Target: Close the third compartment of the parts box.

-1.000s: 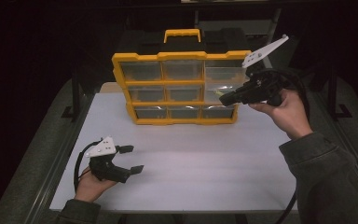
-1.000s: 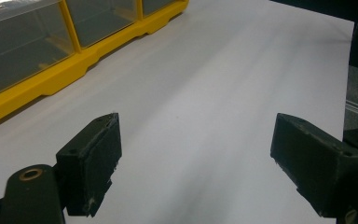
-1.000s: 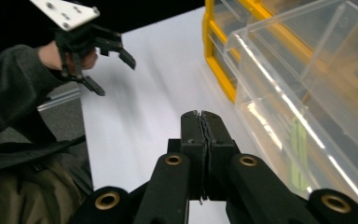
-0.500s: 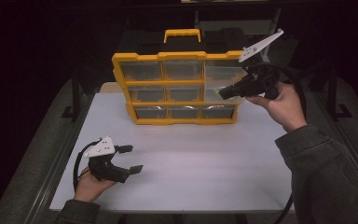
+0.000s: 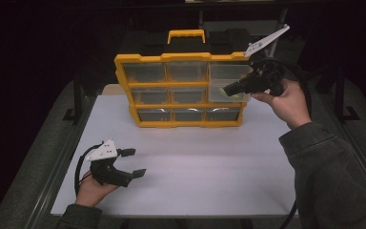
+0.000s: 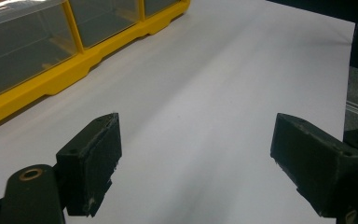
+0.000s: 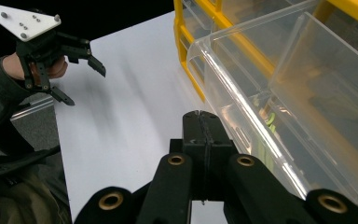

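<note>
High view, organiser: yellow drawer cabinet point(image 5: 181, 90) standing upright at the far middle of the white desk point(image 5: 195, 171), three rows of three clear drawers, yellow handle on top.
High view, pulled drawer: right drawer of the middle row point(image 5: 219, 91) standing out from the frame; contents too dim to make out.
High view, right tongs point(image 5: 228, 88): held at the front of that drawer, tips dark against it, contact hard to judge; grey plate raised above the hand.
High view, left tongs point(image 5: 133, 162): low on the near left of the desk, spread wide, well apart from the cabinet, nothing between them.
Left gripper view, left tongs point(image 6: 196, 163): both black jaws far apart over bare desk; cabinet base and two lower drawers cut off at the top left edge.
Right gripper view, right tongs point(image 7: 200, 126): jaws pressed together, nothing seen between them, tips just beside the clear drawer point(image 7: 279, 93); touching or not, cannot tell.
Right gripper view, drawer contents: something green-yellow point(image 7: 269, 120) blurred behind the clear wall, not identifiable.
Right gripper view, far side: left tongs point(image 7: 77, 70) spread wide in a hand; sleeve cut off by the left edge.
</note>
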Available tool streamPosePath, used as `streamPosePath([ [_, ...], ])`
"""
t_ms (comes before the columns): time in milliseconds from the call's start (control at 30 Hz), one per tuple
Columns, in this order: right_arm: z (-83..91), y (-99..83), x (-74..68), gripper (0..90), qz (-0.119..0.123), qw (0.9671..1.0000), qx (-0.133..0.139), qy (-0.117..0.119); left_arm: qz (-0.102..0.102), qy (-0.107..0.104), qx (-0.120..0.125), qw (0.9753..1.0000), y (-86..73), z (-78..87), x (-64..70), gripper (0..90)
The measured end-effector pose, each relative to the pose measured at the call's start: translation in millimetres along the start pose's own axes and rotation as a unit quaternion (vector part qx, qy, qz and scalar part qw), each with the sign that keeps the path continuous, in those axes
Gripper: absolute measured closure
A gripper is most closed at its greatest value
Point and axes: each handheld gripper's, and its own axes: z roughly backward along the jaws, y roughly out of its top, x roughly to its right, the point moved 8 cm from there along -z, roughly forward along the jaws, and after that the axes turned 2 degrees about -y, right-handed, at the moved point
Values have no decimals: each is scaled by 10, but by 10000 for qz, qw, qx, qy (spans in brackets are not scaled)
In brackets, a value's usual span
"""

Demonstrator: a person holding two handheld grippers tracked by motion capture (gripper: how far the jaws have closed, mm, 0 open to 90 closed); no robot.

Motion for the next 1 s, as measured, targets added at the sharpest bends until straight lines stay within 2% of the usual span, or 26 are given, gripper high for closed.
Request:
streamPosePath([
  [33,-1,7,-1,886,-62,10000,-13,11,2,1,1,10000,0,1,0,162],
  [400,-41,57,45,887,-17,10000,-62,-52,5,13,20,10000,3,8,1,162],
  [1000,-48,120,135,888,-72,10000,58,-6,-1,32,10,10000,-2,22,-6,162],
])
